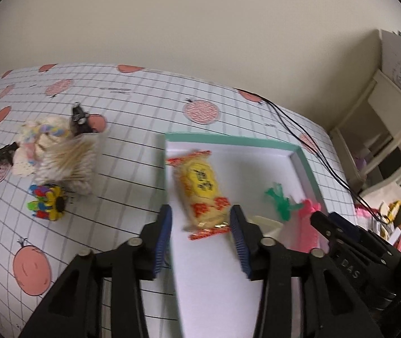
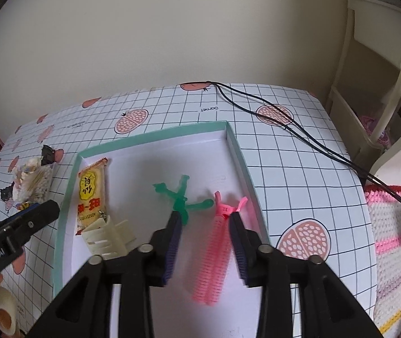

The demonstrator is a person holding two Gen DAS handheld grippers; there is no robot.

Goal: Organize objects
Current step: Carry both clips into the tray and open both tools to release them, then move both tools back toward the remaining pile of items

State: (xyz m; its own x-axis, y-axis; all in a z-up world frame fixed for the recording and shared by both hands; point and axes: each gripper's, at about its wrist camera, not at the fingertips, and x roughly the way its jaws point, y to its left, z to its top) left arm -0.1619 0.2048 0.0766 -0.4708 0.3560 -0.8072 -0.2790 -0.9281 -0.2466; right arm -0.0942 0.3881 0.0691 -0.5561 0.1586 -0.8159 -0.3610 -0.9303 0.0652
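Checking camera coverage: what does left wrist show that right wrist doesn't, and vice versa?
Left wrist only: the multicoloured toy in full, left of the tray on the tablecloth.

Right wrist only: the crocheted mat off the table's right edge, and the cream hair claw in full.

Both: teal-rimmed tray holding the snack packet, green clip and pink clip; the pile of toothpicks and cloth; the black cable; both hand-held grippers open, the left hand-held gripper and the right hand-held gripper.

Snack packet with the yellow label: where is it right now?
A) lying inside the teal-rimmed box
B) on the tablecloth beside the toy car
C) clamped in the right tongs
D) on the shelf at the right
A: the snack packet lies flat on the white floor of the teal-rimmed box, along its left wall, with no tongs gripping it.
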